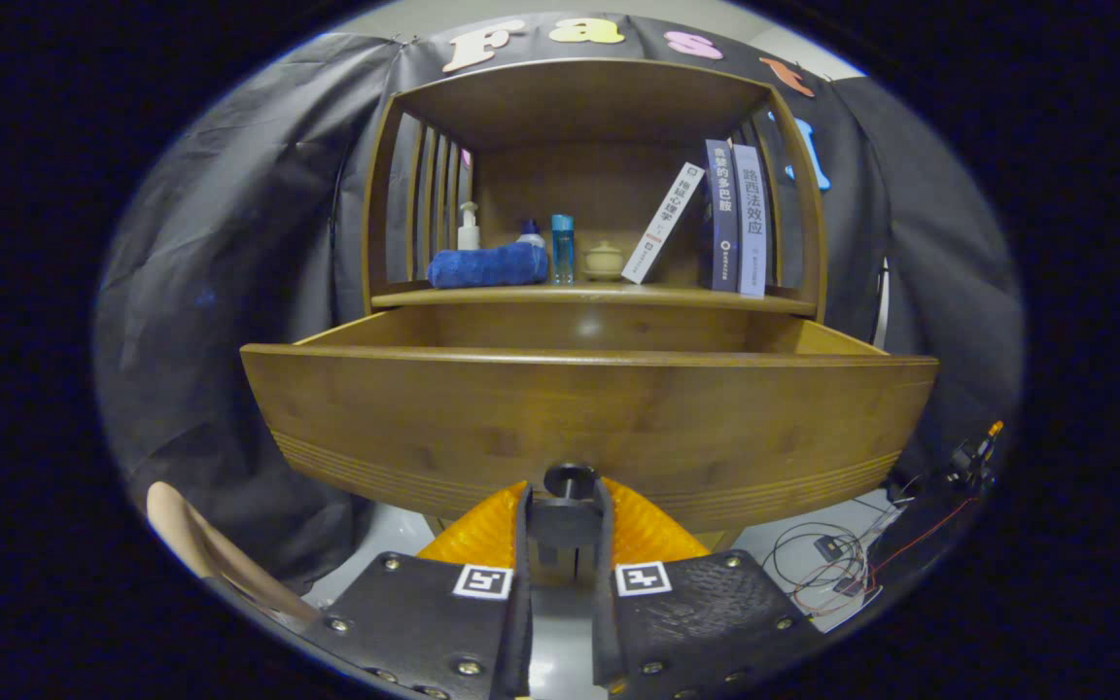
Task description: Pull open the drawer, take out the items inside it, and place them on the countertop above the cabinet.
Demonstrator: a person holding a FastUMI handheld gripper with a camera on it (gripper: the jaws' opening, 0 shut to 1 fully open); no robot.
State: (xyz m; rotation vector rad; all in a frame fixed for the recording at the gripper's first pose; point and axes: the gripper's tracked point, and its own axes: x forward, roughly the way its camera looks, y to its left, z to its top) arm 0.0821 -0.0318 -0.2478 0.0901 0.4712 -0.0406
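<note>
- The drawer [589,413] stands pulled well out of the cabinet [599,107]; its front panel is close before the camera and its side walls run back under the shelf.
- The gripper [563,506] has its two fingers closed on the knob [568,478] at the lower middle of the drawer front. The knob's stem sits between the fingertips, and both seem to press on it.
- So the first step, the pulling open, looks done or almost done.
- The inside of the drawer is hidden: the camera is lower than the top edge of the front, so I cannot tell what items lie in it, or how many.
- The countertop [599,295], just behind and above the open drawer, already carries a blue towel [487,264], a pump bottle [469,227], a blue bottle [562,249], a small pot [605,261] and three books [725,216]. A bare strip of it is left at the front edge.
- What is left, in my judgement: to let go of the knob, to rise over the front panel, to take out each item and to put it on the countertop. None of this is begun.
</note>
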